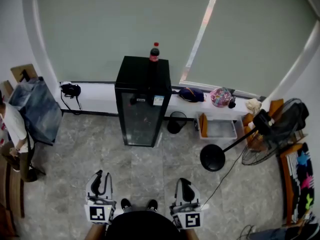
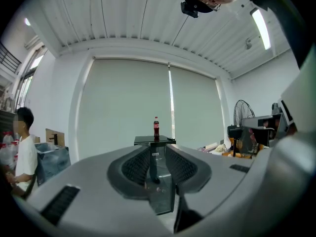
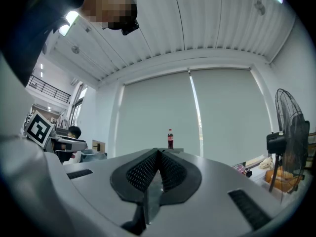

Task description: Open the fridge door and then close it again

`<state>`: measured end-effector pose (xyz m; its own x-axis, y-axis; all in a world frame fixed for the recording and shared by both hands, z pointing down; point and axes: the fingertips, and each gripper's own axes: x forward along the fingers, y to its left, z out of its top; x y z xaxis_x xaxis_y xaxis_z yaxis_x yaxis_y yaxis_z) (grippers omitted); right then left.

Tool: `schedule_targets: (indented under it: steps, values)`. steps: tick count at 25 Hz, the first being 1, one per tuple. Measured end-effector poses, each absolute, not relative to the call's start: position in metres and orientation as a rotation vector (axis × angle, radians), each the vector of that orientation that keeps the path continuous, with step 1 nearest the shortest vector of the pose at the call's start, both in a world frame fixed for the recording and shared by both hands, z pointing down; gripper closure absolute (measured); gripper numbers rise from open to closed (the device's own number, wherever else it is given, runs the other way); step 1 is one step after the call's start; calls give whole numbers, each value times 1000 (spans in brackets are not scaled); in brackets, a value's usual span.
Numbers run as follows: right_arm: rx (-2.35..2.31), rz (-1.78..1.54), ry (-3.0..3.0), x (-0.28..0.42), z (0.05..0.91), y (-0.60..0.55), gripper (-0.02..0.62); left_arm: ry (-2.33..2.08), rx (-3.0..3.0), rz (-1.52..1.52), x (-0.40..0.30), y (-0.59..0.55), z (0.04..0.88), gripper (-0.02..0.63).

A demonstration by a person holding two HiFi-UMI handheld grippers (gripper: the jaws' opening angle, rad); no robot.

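Observation:
A small black fridge (image 1: pixel 142 109) with a glass door stands shut against the far wall, across the tiled floor from me. A cola bottle (image 1: pixel 154 52) stands on its top. Both grippers are held low near my body, well short of the fridge and touching nothing. My left gripper (image 1: pixel 101 176) is open by a narrow gap; in the left gripper view the fridge (image 2: pixel 157 184) and the bottle (image 2: pixel 156 128) show through that gap (image 2: pixel 157 154). My right gripper (image 1: pixel 184 183) is shut and empty, its pads meeting (image 3: pixel 159 154) just under the distant bottle (image 3: pixel 170 138).
A standing fan (image 1: pixel 280 124) leans at the right, its round base (image 1: pixel 213 157) and cord on the floor. A black bin (image 1: pixel 175 122) and a white tray (image 1: pixel 219 129) sit right of the fridge. A person (image 1: pixel 12 134) and a blue bag (image 1: pixel 35 109) are at the left.

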<state>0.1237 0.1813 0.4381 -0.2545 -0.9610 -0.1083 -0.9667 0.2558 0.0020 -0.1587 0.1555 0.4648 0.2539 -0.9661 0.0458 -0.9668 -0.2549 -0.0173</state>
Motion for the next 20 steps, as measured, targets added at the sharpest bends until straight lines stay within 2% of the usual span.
schedule_targets:
  steps: [20]
  values:
    - [-1861, 72, 2412, 123, 440, 181, 586, -1894, 2490, 131, -159, 153, 480, 306]
